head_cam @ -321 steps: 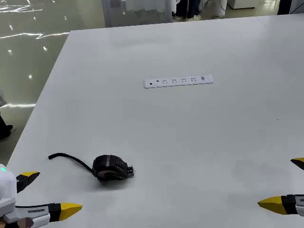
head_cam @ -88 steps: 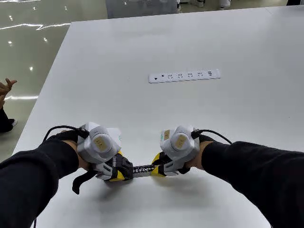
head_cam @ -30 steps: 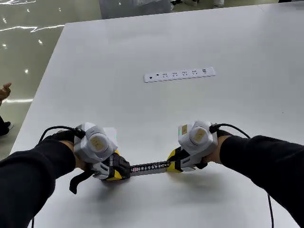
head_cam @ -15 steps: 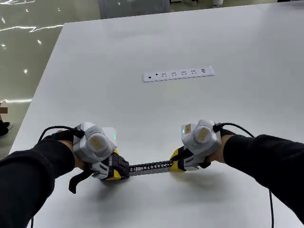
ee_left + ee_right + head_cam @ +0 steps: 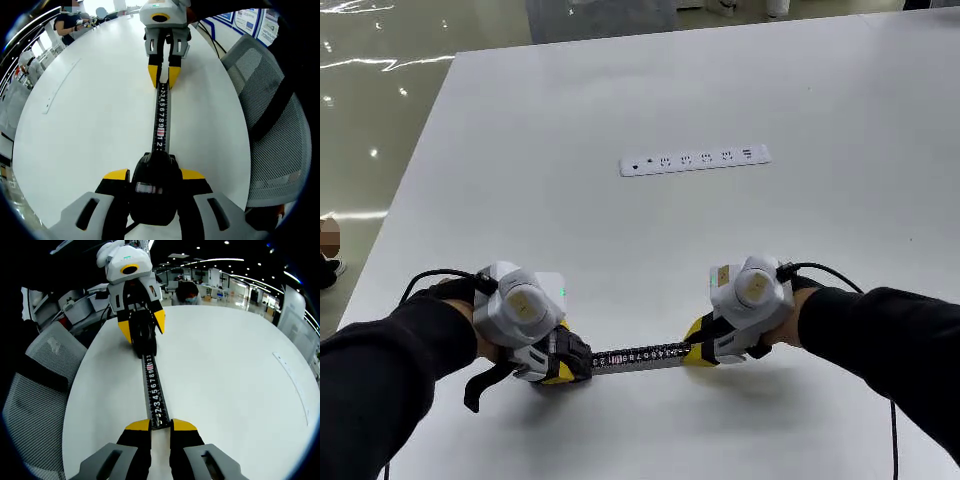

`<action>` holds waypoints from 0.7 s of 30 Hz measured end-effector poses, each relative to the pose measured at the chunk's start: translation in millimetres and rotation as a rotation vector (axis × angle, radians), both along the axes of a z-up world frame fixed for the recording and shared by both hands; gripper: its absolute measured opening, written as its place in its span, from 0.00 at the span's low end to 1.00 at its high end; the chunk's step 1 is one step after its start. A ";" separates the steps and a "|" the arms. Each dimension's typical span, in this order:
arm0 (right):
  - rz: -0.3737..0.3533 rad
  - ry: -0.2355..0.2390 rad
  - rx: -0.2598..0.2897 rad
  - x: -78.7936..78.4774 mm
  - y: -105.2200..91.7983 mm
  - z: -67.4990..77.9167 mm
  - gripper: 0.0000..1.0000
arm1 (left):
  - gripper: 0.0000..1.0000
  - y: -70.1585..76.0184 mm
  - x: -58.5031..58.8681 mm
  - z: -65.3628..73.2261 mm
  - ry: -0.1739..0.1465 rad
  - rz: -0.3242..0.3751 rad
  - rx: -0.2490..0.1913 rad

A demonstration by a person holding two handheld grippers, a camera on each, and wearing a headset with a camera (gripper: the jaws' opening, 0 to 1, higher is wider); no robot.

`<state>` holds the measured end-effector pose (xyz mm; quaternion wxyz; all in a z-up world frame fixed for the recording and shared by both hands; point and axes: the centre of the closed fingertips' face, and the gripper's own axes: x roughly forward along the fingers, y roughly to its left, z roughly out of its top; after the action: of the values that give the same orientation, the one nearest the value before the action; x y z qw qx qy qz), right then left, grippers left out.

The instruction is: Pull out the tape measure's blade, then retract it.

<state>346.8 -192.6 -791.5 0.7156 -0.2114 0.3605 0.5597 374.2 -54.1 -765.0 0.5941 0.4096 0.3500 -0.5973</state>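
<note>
Black and rubbery-looking, the tape measure's case (image 5: pixel 152 200) sits on the white workbench (image 5: pixel 740 90) near its front edge. It is clamped between the jaws of the left gripper (image 5: pixel 560 368), which we hold closed on its two flanks. From its mouth the blade (image 5: pixel 161 117) runs flat along the tabletop, a short numbered stretch, to the right gripper (image 5: pixel 160 426). That gripper's yellow-tipped jaws are pinched together on the blade's end.

We judge the pull-out to be under way, with the retraction yet to do. The case looks dense and compact, with a grippy shell, so a squeeze across its sides should hold it. The blade is probably thin steel, stiff along its length but liable to kink if twisted. Its spring will want to snap it home, so the end is the place to grip, and we should feed it back slowly.

A black wrist strap (image 5: pixel 480 385) trails from the case toward us. A white power strip (image 5: pixel 695 160) lies well apart, farther up the bench.
</note>
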 end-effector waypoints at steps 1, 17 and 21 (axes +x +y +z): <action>-0.002 0.001 0.001 0.4 -0.9 0.1 0.09 | 0.31 0.1 0.1 -0.1 0.000 0.000 0.000; 0.008 -0.012 -0.016 -2.5 -11.0 0.1 0.09 | 0.31 0.2 -0.6 -0.2 0.003 0.001 -0.001; 0.003 -0.010 -0.017 -2.0 -13.6 0.0 0.09 | 0.31 0.3 -0.3 -0.1 0.003 0.003 -0.001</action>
<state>344.8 -206.1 -791.5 0.7146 -0.2207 0.3614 0.5569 373.9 -53.8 -765.1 0.5946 0.4079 0.3511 -0.5973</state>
